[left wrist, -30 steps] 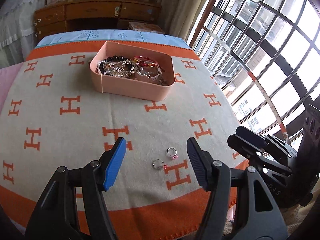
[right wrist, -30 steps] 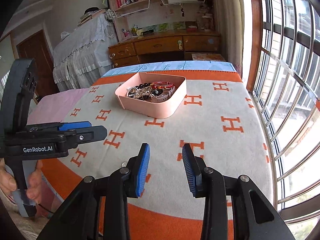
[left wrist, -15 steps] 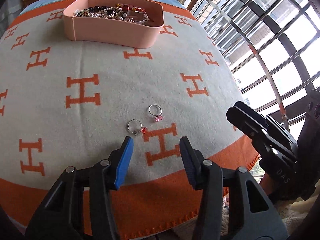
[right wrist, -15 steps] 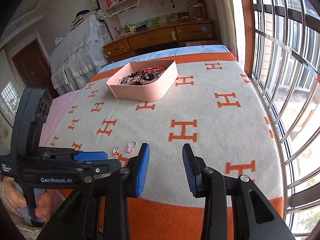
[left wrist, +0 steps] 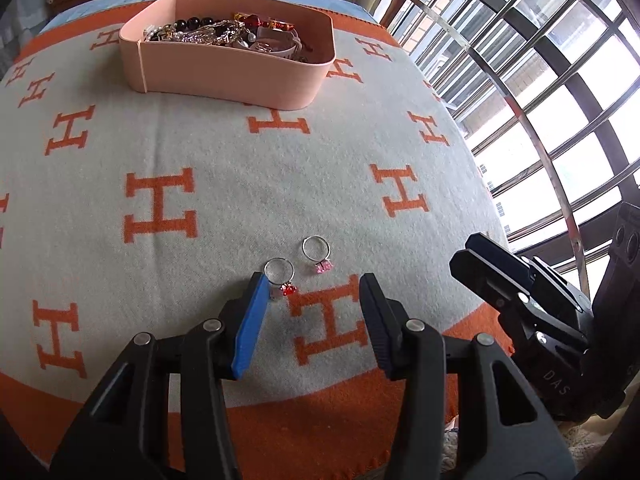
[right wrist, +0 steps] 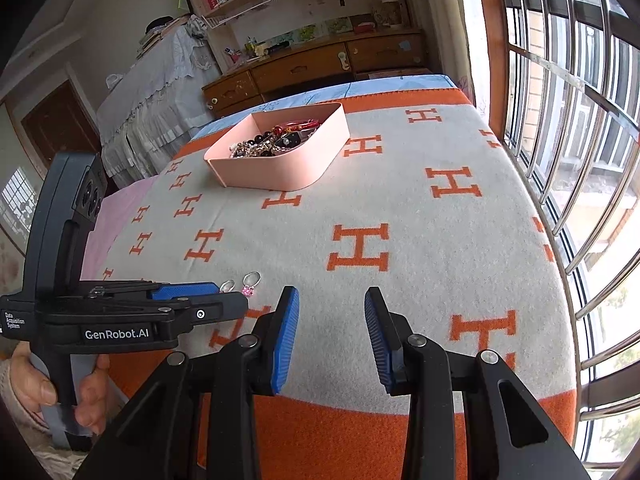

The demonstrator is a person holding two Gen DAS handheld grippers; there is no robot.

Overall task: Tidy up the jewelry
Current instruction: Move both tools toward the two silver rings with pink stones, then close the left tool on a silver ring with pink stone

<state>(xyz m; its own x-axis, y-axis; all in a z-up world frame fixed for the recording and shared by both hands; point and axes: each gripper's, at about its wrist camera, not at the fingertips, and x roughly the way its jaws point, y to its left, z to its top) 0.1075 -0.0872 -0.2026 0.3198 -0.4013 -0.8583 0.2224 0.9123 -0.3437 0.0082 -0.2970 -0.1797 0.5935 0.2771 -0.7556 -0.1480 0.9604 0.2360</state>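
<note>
Two silver rings lie side by side on the orange-and-grey blanket (left wrist: 240, 200). The red-stone ring (left wrist: 280, 276) touches the tip of my left gripper's blue left finger. The pink-stone ring (left wrist: 316, 254) lies just beyond the gap. My left gripper (left wrist: 313, 284) hangs low over the blanket, open, with nothing gripped. My right gripper (right wrist: 331, 294) is open over bare blanket to the right of the rings (right wrist: 251, 280). The pink tray (left wrist: 224, 80) of beads and bracelets stands further back. In the right wrist view the left gripper (right wrist: 232, 298) partly hides the red-stone ring.
The right gripper (left wrist: 464, 250) hovers at the blanket's right edge, close to the barred window (left wrist: 540, 100). A hand (right wrist: 40, 392) holds the left gripper's handle. A wooden dresser (right wrist: 320, 68) and shelves stand behind the bed.
Both grippers have sunk toward the blanket and tilted further down. The left gripper's jaws have narrowed, and the two rings now lie right at its fingertips.
</note>
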